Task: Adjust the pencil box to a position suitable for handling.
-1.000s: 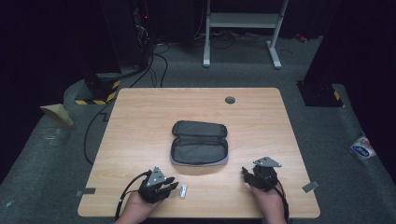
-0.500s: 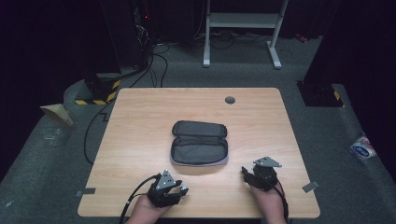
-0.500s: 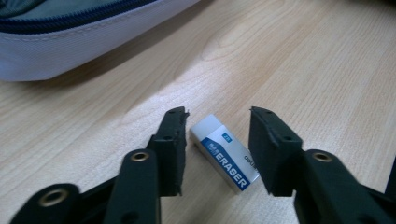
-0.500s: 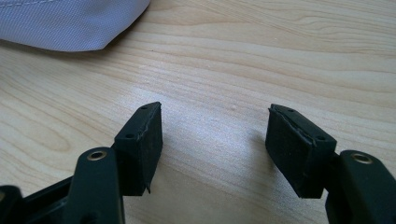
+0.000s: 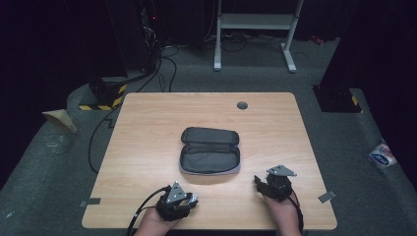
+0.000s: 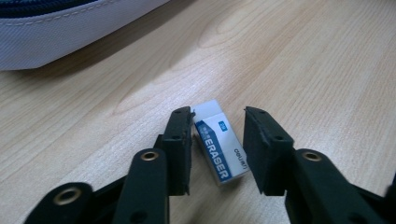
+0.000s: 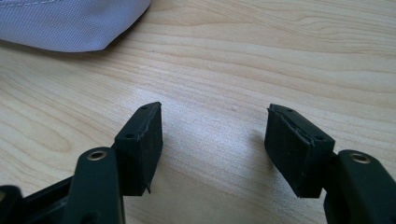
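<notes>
White rectangular eraser [image 6: 218, 142] in blue-printed sleeve marked ERASER, flat on wooden table [image 5: 147, 147], near the front edge. Grey pencil case [image 5: 210, 150] unzipped, lid folded back, mid-table, beyond the eraser.

Pouch [image 5: 210, 150] mid-table; eraser [image 6: 218, 146] near front edge, left of pouch.

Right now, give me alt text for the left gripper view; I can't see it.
A white eraser with a blue "ERASER" sleeve lies on the wooden table between the open black jaws of the left gripper, one jaw touching it. A grey zipped pouch sits at upper left.
</notes>
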`<state>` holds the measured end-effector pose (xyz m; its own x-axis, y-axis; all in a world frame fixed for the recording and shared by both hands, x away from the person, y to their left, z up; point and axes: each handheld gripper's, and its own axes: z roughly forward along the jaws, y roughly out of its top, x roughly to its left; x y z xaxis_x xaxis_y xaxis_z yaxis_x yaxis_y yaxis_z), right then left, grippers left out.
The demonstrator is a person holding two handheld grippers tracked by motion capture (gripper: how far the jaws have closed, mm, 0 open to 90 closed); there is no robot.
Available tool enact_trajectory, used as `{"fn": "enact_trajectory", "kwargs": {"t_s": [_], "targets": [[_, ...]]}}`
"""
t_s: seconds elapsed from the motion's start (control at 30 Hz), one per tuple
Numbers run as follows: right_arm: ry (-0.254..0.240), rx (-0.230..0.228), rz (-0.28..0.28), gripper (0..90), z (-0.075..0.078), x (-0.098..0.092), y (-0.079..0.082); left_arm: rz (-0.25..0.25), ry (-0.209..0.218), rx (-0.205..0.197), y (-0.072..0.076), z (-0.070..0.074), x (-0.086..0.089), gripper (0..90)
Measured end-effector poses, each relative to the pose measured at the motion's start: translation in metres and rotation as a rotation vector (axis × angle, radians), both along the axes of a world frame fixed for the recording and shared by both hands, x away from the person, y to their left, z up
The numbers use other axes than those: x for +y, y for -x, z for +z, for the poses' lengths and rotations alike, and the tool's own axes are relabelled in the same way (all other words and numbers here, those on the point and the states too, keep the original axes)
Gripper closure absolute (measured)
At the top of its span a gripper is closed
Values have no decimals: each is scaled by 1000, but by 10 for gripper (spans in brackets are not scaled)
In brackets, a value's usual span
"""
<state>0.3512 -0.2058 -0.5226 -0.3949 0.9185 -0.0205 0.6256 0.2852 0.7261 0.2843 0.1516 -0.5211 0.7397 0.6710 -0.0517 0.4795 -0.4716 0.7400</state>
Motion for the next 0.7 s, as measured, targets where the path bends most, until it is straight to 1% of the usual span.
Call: {"fn": "enact_trajectory", "kwargs": {"t_s": [0.03, 0.07, 0.13, 0.2, 0.4, 0.43, 0.47, 0.5, 0.53, 0.57, 0.63, 0.7], "targets": [[0, 0, 1, 367, 0, 0, 0, 3, -3, -2, -1, 0, 2, 676], [0, 0, 1, 367, 0, 0, 0, 3, -3, -2, -1, 0, 2, 684], [0, 0, 1, 368, 0, 0, 0, 5, 2, -9, -2, -1, 5, 695], [0, 1, 1, 368, 0, 0, 0, 6, -5, -19, -2, -1, 7, 706], [-2, 1, 3, 368, 0, 0, 0, 17, -14, -27, -6, -1, 12, 722], [-4, 0, 4, 368, 0, 0, 0, 36, -15, -27, -9, -1, 17, 723], [-5, 1, 5, 369, 0, 0, 0, 36, -15, -27, -9, -1, 17, 723], [-4, 0, 5, 368, 0, -1, 0, 51, -16, -27, -13, -1, 22, 723], [-4, 0, 5, 369, 0, -1, 0, 51, -16, -27, -13, -1, 22, 723], [-4, 0, 5, 368, 0, -1, 0, 65, -20, -29, -16, -1, 28, 724], [-4, -1, 5, 369, 0, -1, 0, 69, -21, -30, -17, -1, 30, 724], [-4, 0, 5, 369, 0, -1, 0, 92, -16, -31, -20, -2, 38, 724]]}}
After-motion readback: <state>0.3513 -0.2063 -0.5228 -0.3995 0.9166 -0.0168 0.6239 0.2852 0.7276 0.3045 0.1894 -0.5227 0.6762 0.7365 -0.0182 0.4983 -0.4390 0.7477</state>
